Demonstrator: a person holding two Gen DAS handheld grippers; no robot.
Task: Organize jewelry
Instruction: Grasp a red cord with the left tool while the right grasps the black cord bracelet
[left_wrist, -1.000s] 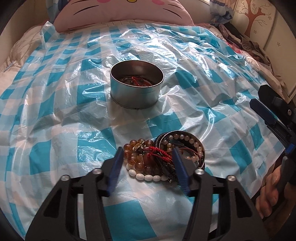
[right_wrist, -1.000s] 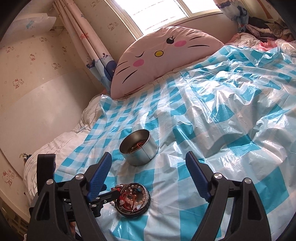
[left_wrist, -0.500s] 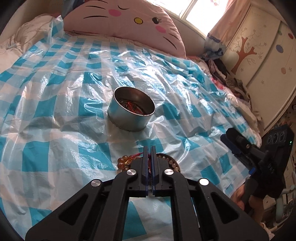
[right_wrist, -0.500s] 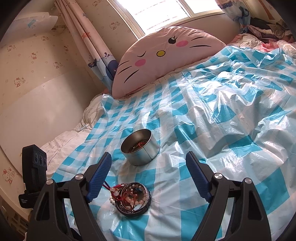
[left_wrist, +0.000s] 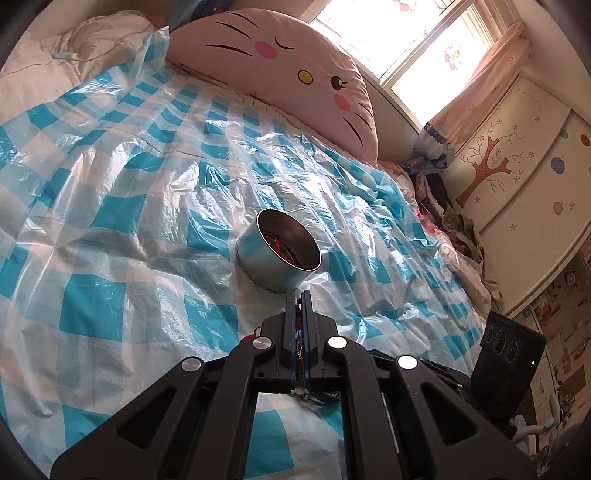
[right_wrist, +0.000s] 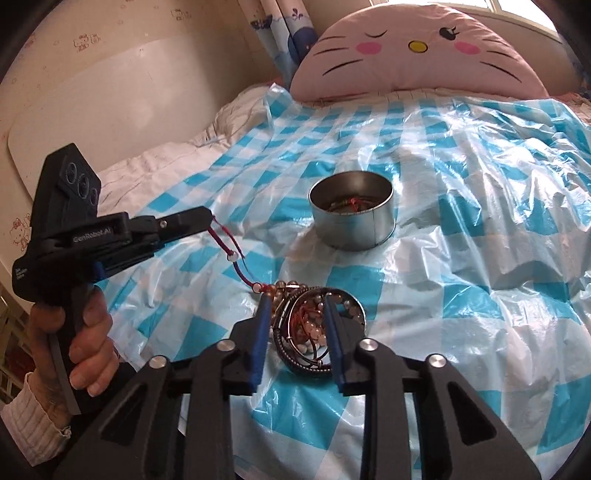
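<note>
A heap of bead bracelets (right_wrist: 314, 328) lies in a dark round lid (right_wrist: 364, 314) on the checked sheet. My left gripper (right_wrist: 212, 219) is shut on a red cord (right_wrist: 221, 240) that runs taut down to amber beads (right_wrist: 280, 286) at the lid's edge. In the left wrist view the left gripper (left_wrist: 299, 295) has its fingers pressed together with the red cord (left_wrist: 295, 314) between them. My right gripper (right_wrist: 295, 301) hangs low over the lid, jaws closing, with the lid's left rim and beads between them. A round metal tin (right_wrist: 351, 218) (left_wrist: 277, 254) beyond holds some jewelry.
A crinkled blue-and-white plastic sheet (right_wrist: 461, 184) covers the bed. A pink cat-face pillow (right_wrist: 417, 48) (left_wrist: 295, 74) lies at the head. Clothes (left_wrist: 443, 206) are heaped along the bed's right side by a wardrobe (left_wrist: 517, 147). A person's hand (right_wrist: 88, 332) grips the left handle.
The left gripper shut on the red cord and lifted it up and away from the heap. The right gripper dropped over the lid and its jaws narrowed sharply.
</note>
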